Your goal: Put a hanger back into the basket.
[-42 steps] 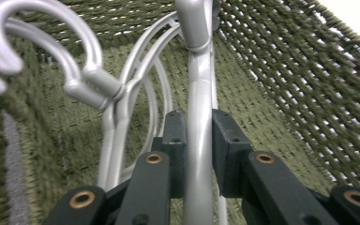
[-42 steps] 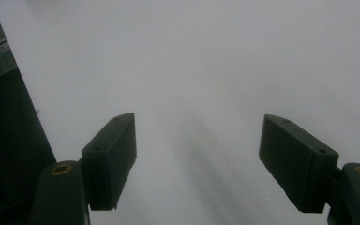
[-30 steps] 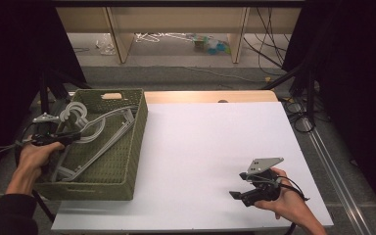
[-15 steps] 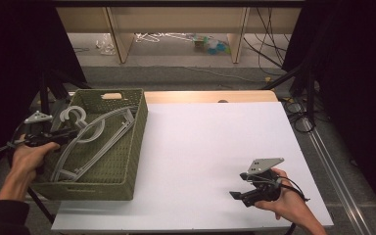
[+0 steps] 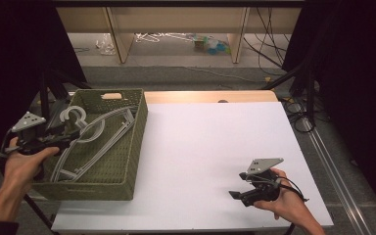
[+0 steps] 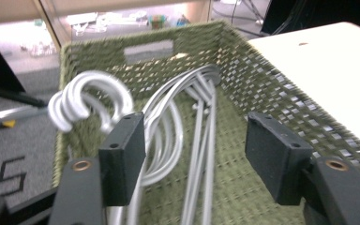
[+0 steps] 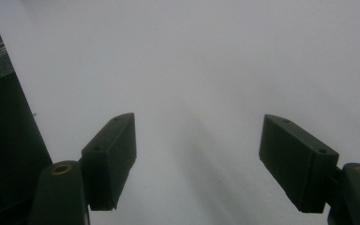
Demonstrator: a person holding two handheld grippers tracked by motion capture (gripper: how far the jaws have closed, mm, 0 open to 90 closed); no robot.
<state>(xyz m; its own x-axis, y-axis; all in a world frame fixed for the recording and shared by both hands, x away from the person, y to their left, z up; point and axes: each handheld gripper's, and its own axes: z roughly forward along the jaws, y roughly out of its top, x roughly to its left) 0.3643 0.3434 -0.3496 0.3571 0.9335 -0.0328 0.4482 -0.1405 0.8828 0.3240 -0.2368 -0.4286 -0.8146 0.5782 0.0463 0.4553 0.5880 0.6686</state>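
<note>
A: Status?

B: White table (image 5: 210,147), dark curtains either side, shelving behind. Green basket (image 5: 127,161) on its left end holds the grey hangers (image 5: 93,134).

A: Grippers?

B: My left gripper (image 6: 194,145) gapes over the hangers, probably lining up a grab. Right gripper (image 5: 237,195) parked on bare table, jaws apart, empty.
</note>
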